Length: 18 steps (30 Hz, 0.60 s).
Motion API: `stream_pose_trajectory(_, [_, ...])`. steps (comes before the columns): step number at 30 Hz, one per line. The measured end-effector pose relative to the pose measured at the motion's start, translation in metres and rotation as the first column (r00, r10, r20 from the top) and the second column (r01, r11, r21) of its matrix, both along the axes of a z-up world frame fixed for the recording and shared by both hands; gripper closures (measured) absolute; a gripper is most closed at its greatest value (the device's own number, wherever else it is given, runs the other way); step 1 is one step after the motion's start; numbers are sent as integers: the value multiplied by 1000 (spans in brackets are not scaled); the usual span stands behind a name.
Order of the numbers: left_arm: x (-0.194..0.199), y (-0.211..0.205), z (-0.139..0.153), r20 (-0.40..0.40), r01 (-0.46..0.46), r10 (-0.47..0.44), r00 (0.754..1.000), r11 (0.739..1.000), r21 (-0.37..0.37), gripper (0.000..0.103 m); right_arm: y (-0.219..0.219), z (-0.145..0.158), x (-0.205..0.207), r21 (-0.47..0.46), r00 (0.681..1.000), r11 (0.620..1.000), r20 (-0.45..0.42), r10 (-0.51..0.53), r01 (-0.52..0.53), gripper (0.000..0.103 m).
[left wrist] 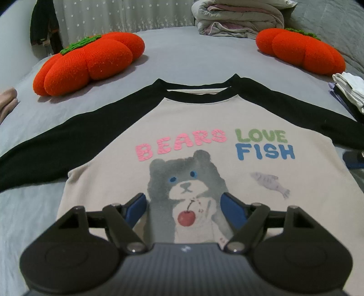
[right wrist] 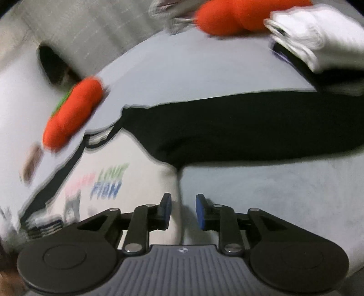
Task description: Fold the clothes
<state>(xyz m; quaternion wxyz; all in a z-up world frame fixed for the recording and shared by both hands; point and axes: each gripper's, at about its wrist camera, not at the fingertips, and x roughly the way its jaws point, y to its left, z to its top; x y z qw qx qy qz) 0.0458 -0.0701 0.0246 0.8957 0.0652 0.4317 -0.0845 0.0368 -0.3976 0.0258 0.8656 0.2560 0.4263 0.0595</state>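
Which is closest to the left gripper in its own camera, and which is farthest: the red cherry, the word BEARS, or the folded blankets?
From the left gripper:
1. Cherry, between its fingers, on the shirt.
2. Word BEARS, higher up the shirt's chest.
3. Folded blankets, at the bed's far end.

From the left wrist we looked down close over the shirt front; the right wrist view (blurred) faced its side, sharing the shirt.
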Motion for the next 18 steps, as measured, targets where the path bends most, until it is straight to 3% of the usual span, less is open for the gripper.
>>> stream_pose_trajectory(4, [-1,-1,-1,5,4,-4,1000,1000,7,27,-15,-10,13,156,997,985,-10,-75,76,79])
stream_pose_trajectory(7, [0,-1,-1,4,4,-4,1000,1000,6,27,-12,-13,21,194,996,977,1,-89,87,79])
stream_pose_trajectory(9, [0,-1,-1,4,6,-6,1000,1000,6,27,-6,-12,26,161,995,983,14,-96,92,80])
stream_pose_trajectory(11, [0,0,-1,4,7,-8,1000,1000,3,27,0,-11,31,110,995,990,29,-95,91,92])
stream_pose_trajectory(16, [0,2,0,0,9,-9,1000,1000,-5,26,19,15,26,-118,987,988,138,-81,97,96])
stream_pose_trajectory(18, [0,1,-1,3,12,-12,1000,1000,1,26,24,15,28,-165,989,982,130,-67,88,96])
